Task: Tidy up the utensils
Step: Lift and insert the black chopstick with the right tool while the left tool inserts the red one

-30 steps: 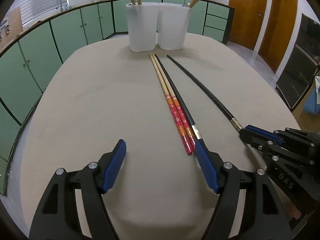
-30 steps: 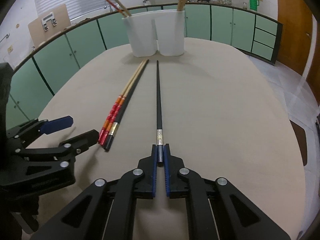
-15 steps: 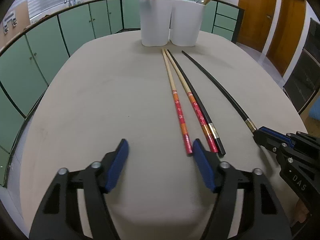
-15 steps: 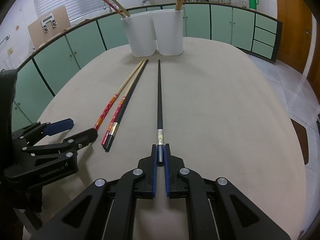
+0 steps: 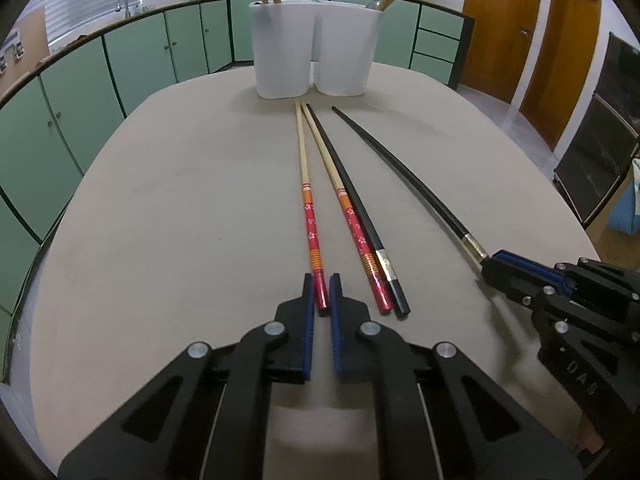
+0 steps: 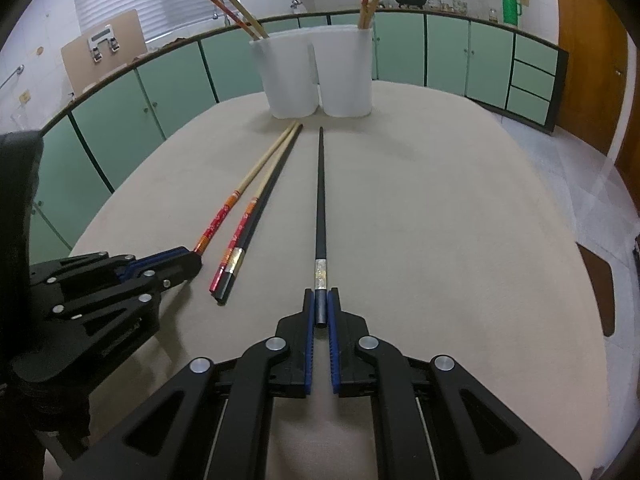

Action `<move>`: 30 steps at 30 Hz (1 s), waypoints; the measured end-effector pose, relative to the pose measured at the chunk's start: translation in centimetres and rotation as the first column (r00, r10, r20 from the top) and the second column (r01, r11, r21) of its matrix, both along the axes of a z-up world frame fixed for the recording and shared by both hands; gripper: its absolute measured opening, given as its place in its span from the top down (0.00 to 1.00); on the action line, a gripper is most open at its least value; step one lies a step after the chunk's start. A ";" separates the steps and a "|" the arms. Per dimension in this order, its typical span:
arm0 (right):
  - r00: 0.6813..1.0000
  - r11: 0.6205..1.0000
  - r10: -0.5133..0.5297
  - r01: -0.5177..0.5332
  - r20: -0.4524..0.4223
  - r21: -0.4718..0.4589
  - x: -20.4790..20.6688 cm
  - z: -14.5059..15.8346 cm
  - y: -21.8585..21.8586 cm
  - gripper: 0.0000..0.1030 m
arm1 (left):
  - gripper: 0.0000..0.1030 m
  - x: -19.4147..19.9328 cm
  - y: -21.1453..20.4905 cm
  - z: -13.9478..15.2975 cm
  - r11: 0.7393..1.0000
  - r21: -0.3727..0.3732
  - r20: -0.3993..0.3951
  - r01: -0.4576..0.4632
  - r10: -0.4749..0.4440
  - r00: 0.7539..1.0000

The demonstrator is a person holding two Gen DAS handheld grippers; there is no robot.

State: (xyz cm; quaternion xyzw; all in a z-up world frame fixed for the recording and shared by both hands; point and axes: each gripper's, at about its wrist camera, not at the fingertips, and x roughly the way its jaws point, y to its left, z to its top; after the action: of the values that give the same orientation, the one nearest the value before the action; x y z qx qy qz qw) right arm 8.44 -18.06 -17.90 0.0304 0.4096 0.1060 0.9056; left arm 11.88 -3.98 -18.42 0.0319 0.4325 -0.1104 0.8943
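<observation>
Several chopsticks lie lengthwise on the beige table (image 5: 160, 240). My left gripper (image 5: 322, 300) is shut on the red-patterned end of a wooden chopstick (image 5: 306, 184), which still rests on the table. A second red-and-wood chopstick (image 5: 348, 216) and a black one (image 5: 360, 216) lie just to its right. My right gripper (image 6: 321, 312) is shut on the thick end of another black chopstick (image 6: 320, 200) with a silver band. Two white holders (image 5: 312, 60) stand side by side at the far end, each with chopsticks sticking out.
Green cabinets (image 5: 80, 80) curve around the table's far and left sides. Wooden doors (image 5: 520, 28) stand at the right. The right gripper's body (image 5: 560, 280) sits low at the right of the left wrist view; the left gripper (image 6: 120, 276) shows at the left of the right wrist view.
My left gripper shifted so one red-and-wood chopstick, nudged away from its pair, sits between its fingers, then its jaws shut on that chopstick's end. The right gripper kept its grip and stayed put.
</observation>
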 end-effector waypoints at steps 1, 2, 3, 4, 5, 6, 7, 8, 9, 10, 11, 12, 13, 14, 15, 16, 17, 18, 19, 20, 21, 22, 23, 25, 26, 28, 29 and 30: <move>1.000 1.000 0.000 0.000 0.005 0.001 -0.1 0.2 -0.1 0.94 | 0.94 -0.1 0.1 0.2 1.000 -0.003 0.003 -0.002 0.002 1.000; 1.000 1.000 0.000 0.000 0.011 0.004 -0.1 0.4 -0.1 0.94 | 0.94 -0.2 0.3 0.5 1.000 -0.005 0.011 -0.005 0.005 1.000; 1.000 1.000 -0.001 0.001 0.016 0.007 -0.2 0.6 -0.2 0.94 | 0.94 -0.2 0.3 0.8 1.000 -0.005 0.019 -0.008 0.008 1.000; 1.000 1.000 -0.001 0.001 0.024 0.010 -0.2 1.0 -0.4 0.94 | 0.95 -0.3 0.4 1.1 1.000 -0.007 0.025 -0.010 0.010 1.000; 1.000 1.000 -0.002 0.001 0.032 0.013 -0.2 1.3 -0.5 0.94 | 0.95 -0.5 0.6 1.6 1.000 -0.009 0.034 -0.012 0.012 0.999; 0.999 1.000 -0.003 0.002 0.040 0.016 -0.2 1.7 -0.7 0.94 | 0.95 -0.7 0.7 2.2 1.000 -0.012 0.049 -0.013 0.014 0.999; 0.999 1.000 -0.004 0.003 0.051 0.020 -0.2 2.2 -0.8 0.94 | 0.95 -0.9 0.9 2.8 1.000 -0.013 0.063 -0.014 0.014 0.998; 0.998 1.000 -0.004 0.003 0.063 0.024 -0.3 2.7 -1.0 0.94 | 0.95 -1.0 0.9 3.3 1.000 -0.013 0.076 -0.014 0.015 0.997; 0.997 1.000 -0.004 0.003 0.074 0.026 -0.3 3.2 -1.1 0.94 | 0.95 -1.2 1.1 4.2 1.000 -0.015 0.098 -0.015 0.016 0.995; 0.996 1.000 -0.004 0.002 0.092 0.028 -0.3 4.0 -1.3 0.94 | 0.95 -1.3 1.2 4.9 1.000 -0.019 0.112 -0.016 0.018 0.994; 0.994 1.000 -0.005 0.002 0.105 0.030 -0.3 4.6 -1.4 0.94 | 0.95 -1.4 1.4 5.6 1.000 -0.026 0.128 -0.018 0.021 0.992; 0.993 0.999 -0.005 0.001 0.115 0.034 -0.2 5.1 -1.6 0.94 | 0.95 -1.4 1.5 6.3 0.999 -0.031 0.141 -0.019 0.023 0.990; 0.992 0.999 -0.007 0.001 0.130 0.041 -0.1 5.9 -1.8 0.94 | 0.95 -1.4 1.6 7.0 0.999 -0.034 0.156 -0.019 0.024 0.988; 0.990 0.999 -0.008 0.001 0.143 0.048 0.0 6.6 -1.9 0.94 | 0.95 -1.4 1.7 7.7 0.999 -0.037 0.173 -0.018 0.024 0.985; 0.988 0.999 -0.008 -0.001 0.156 0.055 0.1 7.2 -2.0 0.94 | 0.95 -1.5 1.7 8.8 0.999 -0.041 0.197 -0.016 0.024 0.980; 0.985 0.998 -0.006 -0.004 0.172 0.061 0.2 8.2 -2.2 0.94 | 0.95 -1.4 1.8 9.5 0.999 -0.045 0.215 -0.014 0.023 0.976; 0.982 0.998 -0.004 -0.009 0.188 0.065 0.3 9.0 -2.3 0.94 | 0.95 -1.4 1.9 10.3 0.999 -0.049 0.233 -0.011 0.022 0.972; 0.980 0.998 -0.002 -0.012 0.201 0.068 0.5 9.7 -2.4 0.94 | 0.95 -1.3 1.9 11.2 0.998 -0.056 0.250 -0.006 0.020 0.968; 0.976 0.997 0.004 -0.020 0.220 0.070 0.7 10.7 -2.5 0.94 | 0.95 -1.1 2.0 12.0 0.998 -0.062 0.262 -0.002 0.018 0.965; 0.971 0.997 0.011 -0.029 0.237 0.072 0.9 11.7 -2.6 0.94 | 0.95 -0.9 2.1 12.7 0.998 -0.068 0.276 0.003 0.016 0.961; 0.969 0.997 0.016 -0.035 0.248 0.072 1.1 12.3 -2.7 0.94 | 0.95 -0.6 2.2 13.7 0.997 -0.074 0.293 0.009 0.013 0.956; 0.965 0.996 0.025 -0.045 0.261 0.072 1.4 13.3 -2.7 0.94 | 0.95 -0.4 2.3 14.4 0.997 -0.078 0.305 0.013 0.011 0.952; 0.961 0.996 0.032 -0.054 0.273 0.075 1.7 14.2 -2.7 0.94 | 0.95 -0.2 2.3 15.3 0.996 -0.086 0.320 0.020 0.009 0.947; 0.954 0.994 0.045 -0.073 0.295 0.086 2.2 15.7 -2.9 0.94 | 0.95 0.2 2.4 16.5 0.995 -0.098 0.339 0.031 0.005 0.941; 0.951 0.992 0.054 -0.085 0.306 0.091 2.5 16.6 -2.9 0.94 | 0.95 0.4 2.4 17.3 0.994 -0.103 0.353 0.036 0.003 0.936; 0.946 0.990 0.067 -0.102 0.318 0.095 3.1 17.8 -2.8 0.94 | 0.95 0.6 2.4 18.3 0.994 -0.105 0.372 0.042 0.000 0.928; 0.943 0.989 0.074 -0.111 0.324 0.097 3.4 18.5 -2.8 0.94 | 0.95 0.7 2.3 18.9 0.993 -0.109 0.382 0.046 -0.001 0.924; 0.941 0.988 0.079 -0.117 0.328 0.098 3.5 18.9 -2.7 0.94 | 0.95 0.8 2.3 19.1 0.992 -0.112 0.386 0.050 -0.003 0.922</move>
State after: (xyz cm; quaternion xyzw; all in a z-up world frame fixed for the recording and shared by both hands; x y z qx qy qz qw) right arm 11.97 -20.77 1.05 0.0447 0.2497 0.1782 0.9507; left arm 12.71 -1.65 0.72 0.0053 0.2405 -0.1400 0.9605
